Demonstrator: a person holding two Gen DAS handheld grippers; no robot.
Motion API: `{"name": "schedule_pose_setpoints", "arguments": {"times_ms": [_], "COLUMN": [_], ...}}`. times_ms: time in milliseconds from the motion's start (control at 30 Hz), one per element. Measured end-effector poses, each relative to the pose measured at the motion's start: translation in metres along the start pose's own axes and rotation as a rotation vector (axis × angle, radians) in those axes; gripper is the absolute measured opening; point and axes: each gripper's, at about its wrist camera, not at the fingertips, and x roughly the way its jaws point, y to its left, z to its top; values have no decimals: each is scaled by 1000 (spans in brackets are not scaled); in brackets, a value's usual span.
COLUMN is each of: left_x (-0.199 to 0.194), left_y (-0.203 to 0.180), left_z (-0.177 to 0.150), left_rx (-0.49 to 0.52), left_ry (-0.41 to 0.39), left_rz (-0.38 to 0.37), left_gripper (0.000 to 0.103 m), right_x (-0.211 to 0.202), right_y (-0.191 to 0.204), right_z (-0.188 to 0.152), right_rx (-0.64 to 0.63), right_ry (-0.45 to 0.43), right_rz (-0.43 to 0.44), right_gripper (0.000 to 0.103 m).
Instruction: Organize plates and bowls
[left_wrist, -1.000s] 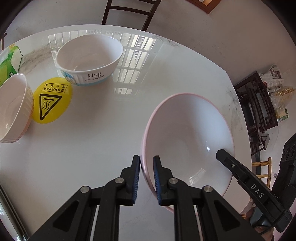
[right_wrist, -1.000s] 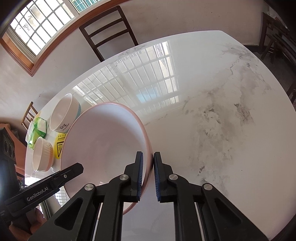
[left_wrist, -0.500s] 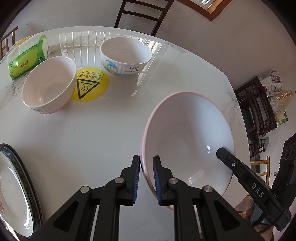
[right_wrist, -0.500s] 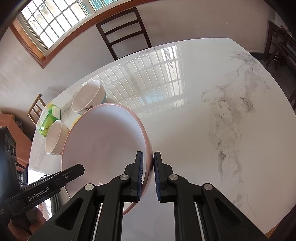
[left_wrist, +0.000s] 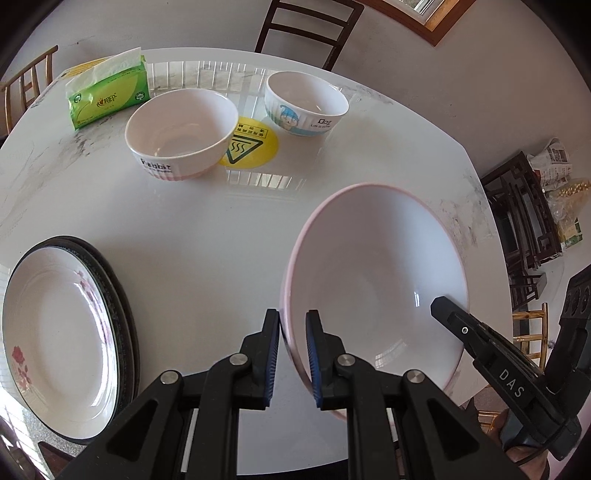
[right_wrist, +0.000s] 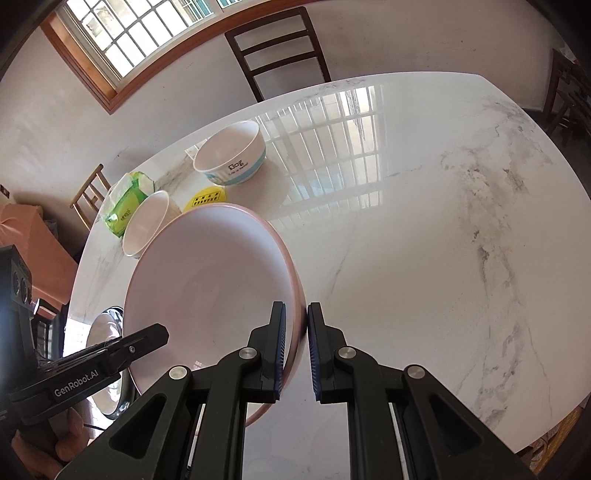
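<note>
Pink bowl (left_wrist: 373, 280) clamped by left gripper (left_wrist: 291, 354), right gripper (right_wrist: 295, 354); small bowls (left_wrist: 181, 140) read "Rabbit", "Dog".

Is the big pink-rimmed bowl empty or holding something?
Empty. The big pink-rimmed bowl shows only bare white glaze with light reflections inside, in both wrist views.

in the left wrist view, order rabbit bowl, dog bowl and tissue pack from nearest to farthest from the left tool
1. Rabbit bowl, up and left of the left tool.
2. Dog bowl, behind it, further right.
3. Tissue pack, far left edge.
</note>
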Motion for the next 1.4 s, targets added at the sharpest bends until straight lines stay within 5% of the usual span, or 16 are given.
{"name": "schedule_pose_setpoints", "arguments": {"times_ms": [467, 1400], "left_x": [3, 8], "left_y": [26, 33], "left_z": [-26, -31], "left_rx": [-21, -22], "left_ry": [39, 42], "left_rz": [17, 8], "left_gripper": [14, 15], "right_x": [11, 21], "right_y": [24, 17], "right_z": [-35, -43], "right_rx": [-32, 0], "right_ry": [61, 102], "right_rz": [-3, 20], "right_gripper": [13, 16]}}
